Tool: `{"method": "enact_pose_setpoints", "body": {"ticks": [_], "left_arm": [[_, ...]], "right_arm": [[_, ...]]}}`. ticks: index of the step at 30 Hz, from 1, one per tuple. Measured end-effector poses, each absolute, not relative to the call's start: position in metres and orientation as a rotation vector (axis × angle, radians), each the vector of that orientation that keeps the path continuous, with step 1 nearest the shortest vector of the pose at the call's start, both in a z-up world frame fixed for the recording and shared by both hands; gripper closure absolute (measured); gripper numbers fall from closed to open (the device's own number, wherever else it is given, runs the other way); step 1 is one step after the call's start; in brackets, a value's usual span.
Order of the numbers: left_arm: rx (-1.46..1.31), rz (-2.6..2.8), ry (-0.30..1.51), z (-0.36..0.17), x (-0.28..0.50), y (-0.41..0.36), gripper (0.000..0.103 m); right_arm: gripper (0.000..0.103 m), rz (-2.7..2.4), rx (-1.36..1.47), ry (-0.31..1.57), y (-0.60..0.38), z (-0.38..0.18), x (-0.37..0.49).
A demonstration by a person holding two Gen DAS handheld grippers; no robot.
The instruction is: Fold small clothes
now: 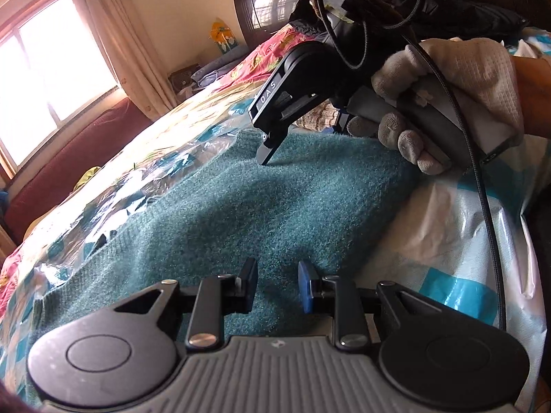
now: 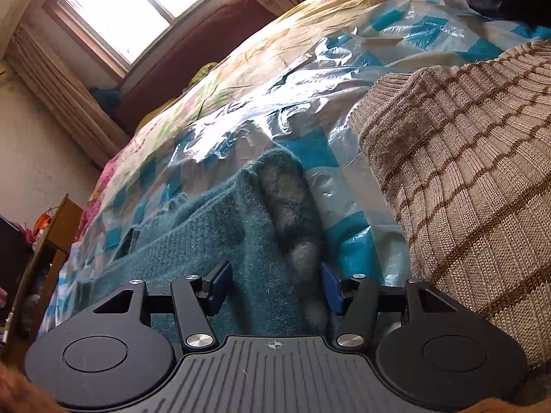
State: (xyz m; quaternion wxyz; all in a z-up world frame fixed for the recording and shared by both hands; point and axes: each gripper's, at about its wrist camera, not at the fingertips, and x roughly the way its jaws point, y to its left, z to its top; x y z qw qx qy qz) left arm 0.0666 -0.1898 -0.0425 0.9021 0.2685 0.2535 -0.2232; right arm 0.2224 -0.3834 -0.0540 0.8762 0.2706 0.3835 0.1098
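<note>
A fuzzy teal sweater (image 1: 275, 203) lies flat on a plastic checkered sheet over the bed. My left gripper (image 1: 277, 289) is open, low over the sweater's near edge, with nothing between its pads. My right gripper (image 2: 273, 287) is open, its pads either side of a raised fold of the teal sweater (image 2: 261, 227). In the left wrist view the right gripper (image 1: 267, 153) shows held by a gloved hand (image 1: 447, 103), with its tips down on the sweater's far part.
A tan striped knit sweater (image 2: 465, 179) lies right of the teal one. The crinkled blue-and-white plastic sheet (image 2: 275, 96) covers a floral bedspread (image 1: 275, 51). A window (image 2: 117, 10), curtains and a dark red couch (image 1: 75, 158) stand beyond the bed. A cable (image 1: 482, 189) hangs from the right gripper.
</note>
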Motion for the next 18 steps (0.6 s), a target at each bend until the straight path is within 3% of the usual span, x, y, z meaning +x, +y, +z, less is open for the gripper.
{"method": "enact_pose_setpoints", "body": {"ticks": [18], "left_arm": [[0.519, -0.424, 0.460, -0.041, 0.105, -0.217, 0.071]], "right_arm": [[0.047, 0.271, 0.589, 0.789, -0.392, -0.049, 0.215]]}}
